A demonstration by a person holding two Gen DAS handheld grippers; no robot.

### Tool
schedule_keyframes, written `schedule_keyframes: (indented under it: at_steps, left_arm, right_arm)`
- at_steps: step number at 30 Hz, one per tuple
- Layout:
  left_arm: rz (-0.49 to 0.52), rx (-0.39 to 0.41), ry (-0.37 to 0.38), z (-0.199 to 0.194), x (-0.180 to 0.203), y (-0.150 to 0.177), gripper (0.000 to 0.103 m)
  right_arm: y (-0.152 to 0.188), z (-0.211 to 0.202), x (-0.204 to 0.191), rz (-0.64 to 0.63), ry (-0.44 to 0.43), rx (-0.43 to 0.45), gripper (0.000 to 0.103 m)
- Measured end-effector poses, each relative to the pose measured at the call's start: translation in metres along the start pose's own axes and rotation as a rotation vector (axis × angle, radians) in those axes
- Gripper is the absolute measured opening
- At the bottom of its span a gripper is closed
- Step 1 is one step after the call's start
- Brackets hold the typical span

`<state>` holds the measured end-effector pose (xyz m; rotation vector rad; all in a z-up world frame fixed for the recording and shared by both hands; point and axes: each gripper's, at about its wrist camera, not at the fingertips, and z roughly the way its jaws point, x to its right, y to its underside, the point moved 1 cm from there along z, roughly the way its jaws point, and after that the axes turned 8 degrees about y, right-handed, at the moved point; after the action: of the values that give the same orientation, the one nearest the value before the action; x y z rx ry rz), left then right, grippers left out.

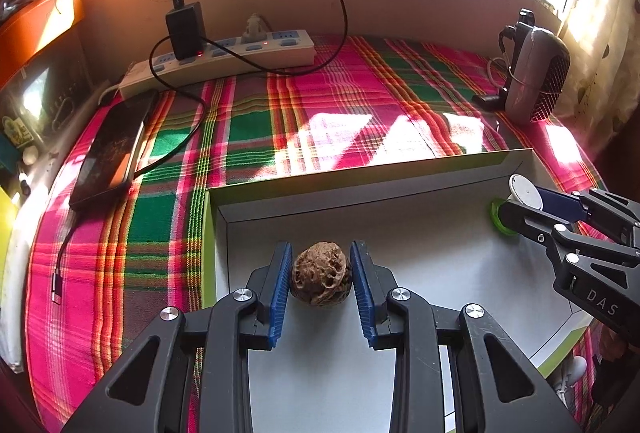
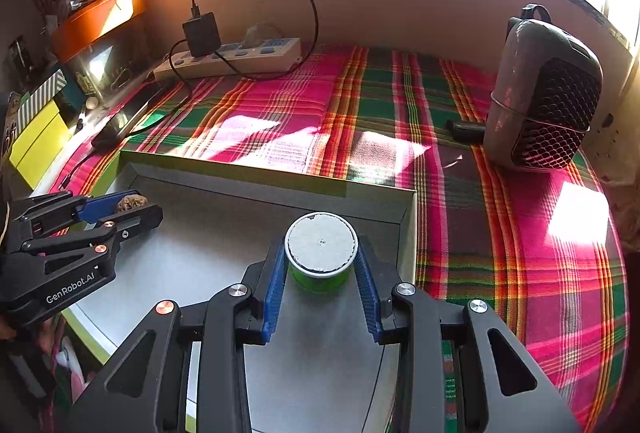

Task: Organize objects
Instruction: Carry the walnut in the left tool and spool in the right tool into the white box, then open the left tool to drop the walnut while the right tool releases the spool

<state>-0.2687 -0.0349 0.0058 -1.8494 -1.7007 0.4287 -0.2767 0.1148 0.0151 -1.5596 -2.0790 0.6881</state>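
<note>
A shallow white box with green sides [image 1: 360, 177] lies on the plaid cloth. My left gripper [image 1: 322, 275] is over its left part, with its blue pads on both sides of a brown wrinkled walnut [image 1: 322, 273]. It also shows in the right wrist view [image 2: 120, 211], with the walnut [image 2: 130, 201] between its fingers. My right gripper [image 2: 320, 269] is closed around a small green tub with a white lid [image 2: 320, 243] near the box's far right corner. It shows in the left wrist view [image 1: 524, 205], with the tub [image 1: 520, 191] in it.
A white power strip [image 1: 224, 61] with a black charger [image 1: 184, 29] and cable stands at the back left. A dark phone [image 1: 108, 153] lies at the left. A grey mesh-fronted device [image 2: 544, 93] stands at the back right. A wall and window run behind.
</note>
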Motion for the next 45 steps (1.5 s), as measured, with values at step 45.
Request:
schedule_keyframes:
  at_steps: [45]
  left_arm:
    - [-0.006,0.095,-0.014,-0.060,0.014,0.023,0.032]
  right_arm:
    - [0.016,-0.051,-0.012,-0.009,0.024,0.097,0.053]
